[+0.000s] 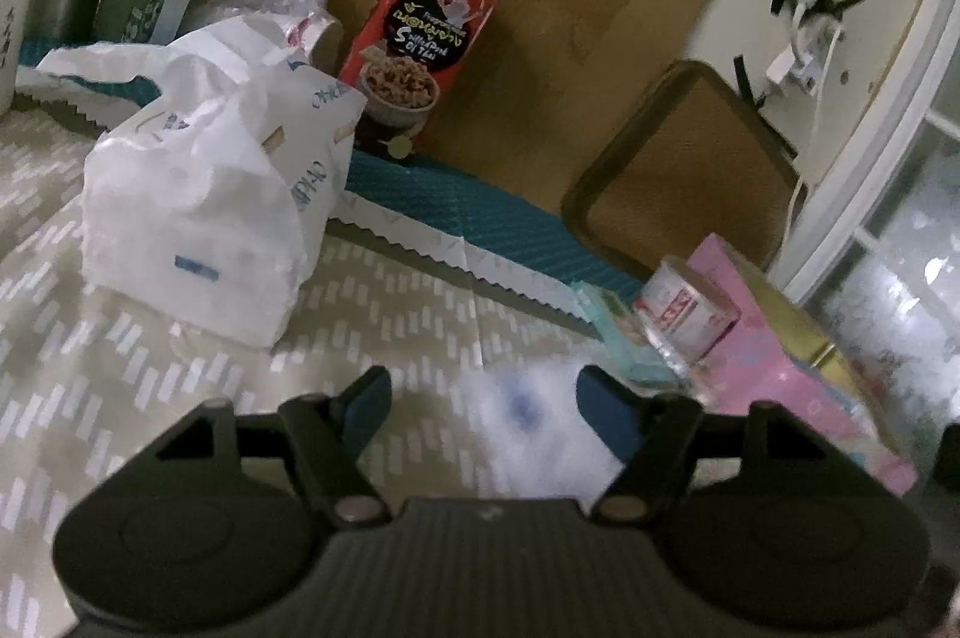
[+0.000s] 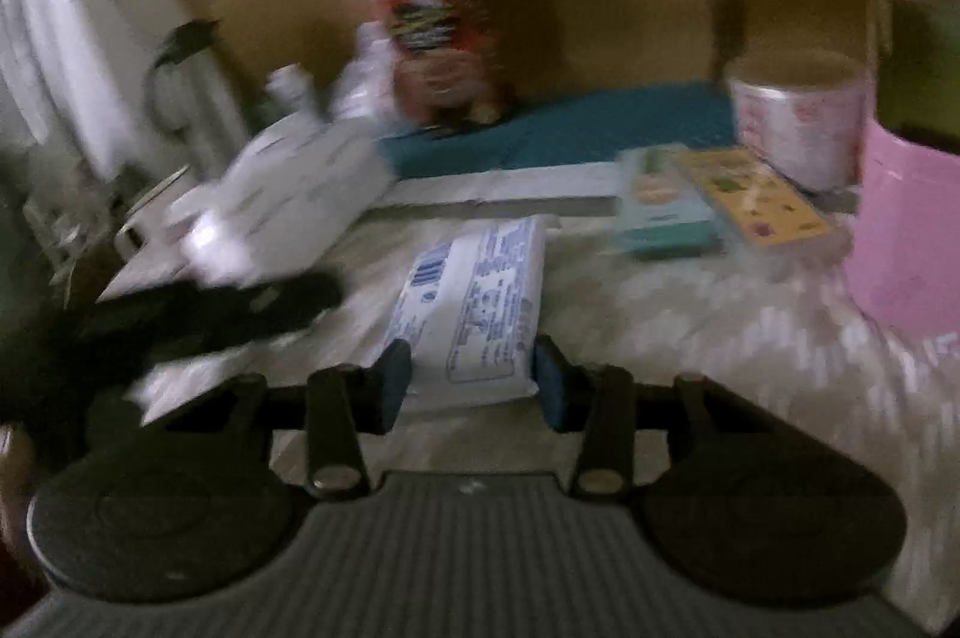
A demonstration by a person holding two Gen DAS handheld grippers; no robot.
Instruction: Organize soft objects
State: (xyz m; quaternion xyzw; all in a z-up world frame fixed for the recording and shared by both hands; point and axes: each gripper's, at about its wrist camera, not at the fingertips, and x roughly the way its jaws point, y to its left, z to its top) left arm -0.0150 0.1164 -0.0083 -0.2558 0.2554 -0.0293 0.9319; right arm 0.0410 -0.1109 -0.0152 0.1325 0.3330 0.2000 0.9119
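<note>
Two grippers over a patterned tablecloth [image 2: 690, 326]: right gripper [image 2: 474, 380] at lower centre of its view, blue pads straddling the near end of a flat white tissue pack [image 2: 474, 296] printed in blue, contact too blurred to tell. Long axis of the pack running away from the camera toward a red snack box [image 2: 438, 38] at upper centre. Left gripper [image 1: 483, 401] spread wide at the bottom of its view, a blurred white-and-blue shape between its fingers, nearer the right-hand one; crumpled white bag [image 1: 204, 194] at left.
</note>
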